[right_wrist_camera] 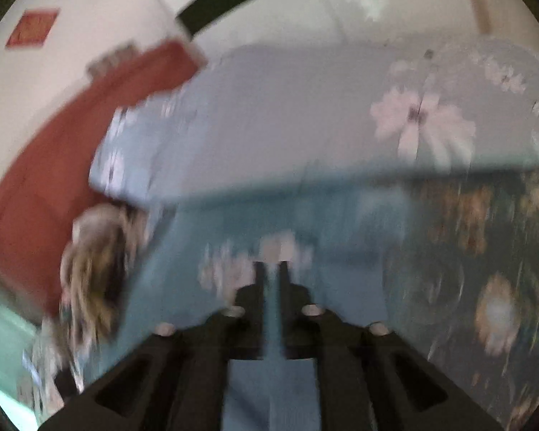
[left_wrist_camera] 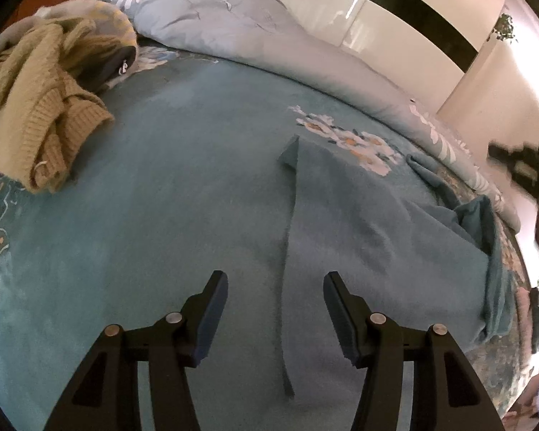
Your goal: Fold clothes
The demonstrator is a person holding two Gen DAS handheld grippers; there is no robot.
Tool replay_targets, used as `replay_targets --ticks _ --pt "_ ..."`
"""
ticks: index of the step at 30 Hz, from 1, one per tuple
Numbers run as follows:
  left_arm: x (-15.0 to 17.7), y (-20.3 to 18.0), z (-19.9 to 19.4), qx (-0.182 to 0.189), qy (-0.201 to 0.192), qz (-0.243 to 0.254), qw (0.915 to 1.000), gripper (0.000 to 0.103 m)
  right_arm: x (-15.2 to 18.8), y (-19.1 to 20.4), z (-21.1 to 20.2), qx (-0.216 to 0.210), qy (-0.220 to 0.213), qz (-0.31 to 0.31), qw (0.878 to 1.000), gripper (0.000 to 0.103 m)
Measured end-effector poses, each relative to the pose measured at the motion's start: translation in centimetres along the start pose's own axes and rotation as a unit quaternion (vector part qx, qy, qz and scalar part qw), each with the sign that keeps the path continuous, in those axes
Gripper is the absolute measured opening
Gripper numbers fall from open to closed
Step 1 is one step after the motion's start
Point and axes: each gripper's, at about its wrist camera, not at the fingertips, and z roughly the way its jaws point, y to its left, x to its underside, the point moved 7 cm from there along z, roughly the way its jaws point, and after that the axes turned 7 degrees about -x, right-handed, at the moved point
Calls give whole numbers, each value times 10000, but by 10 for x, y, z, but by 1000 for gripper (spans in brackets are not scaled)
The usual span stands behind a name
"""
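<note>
A teal garment (left_wrist_camera: 370, 237) lies spread on the teal bedspread (left_wrist_camera: 161, 179), its left edge running down between my left fingers and its right part rumpled. My left gripper (left_wrist_camera: 275, 283) is open and empty, just above that edge. The right wrist view is blurred by motion. My right gripper (right_wrist_camera: 272, 269) has its fingers almost together with a strip of teal fabric (right_wrist_camera: 273, 309) between them. The right gripper also shows at the right edge of the left wrist view (left_wrist_camera: 521, 165), dark and blurred.
A pile of tan knit and other clothes (left_wrist_camera: 43, 107) sits at the far left of the bed. A light grey-blue floral duvet (left_wrist_camera: 269, 46) lies along the far side, below a white wardrobe (left_wrist_camera: 377, 7). A reddish headboard (right_wrist_camera: 54, 165) shows at left.
</note>
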Motion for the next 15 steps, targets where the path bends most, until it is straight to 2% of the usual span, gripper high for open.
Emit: replay_targets --ticks 1,3,5,7,8,9,12,15 --pt "1 -2 -3 30 -10 -5 10000 60 16 0 4 137 169 -102 9997 62" --pt "3 -9 -11 88 -38 16 10000 60 45 -4 12 625 417 -316 9967 62" --pt "5 -14 -20 121 -74 53 9999 60 58 -11 12 794 455 -209 9956 62" --pt "8 -19 -30 148 -121 71 9998 60 69 -17 10 930 477 -78 9945 43" --pt "9 -22 -36 161 -148 78 9997 60 72 -19 5 879 426 84 9952 18" --pt "10 -24 -41 176 -177 87 9997 60 74 -19 -8 861 327 180 9956 8" --pt "15 -30 -59 219 -285 133 9993 61 79 -20 -49 834 11 421 9956 6" --pt "21 -34 -73 249 -359 174 9989 62 91 -16 -111 893 -528 553 9931 6"
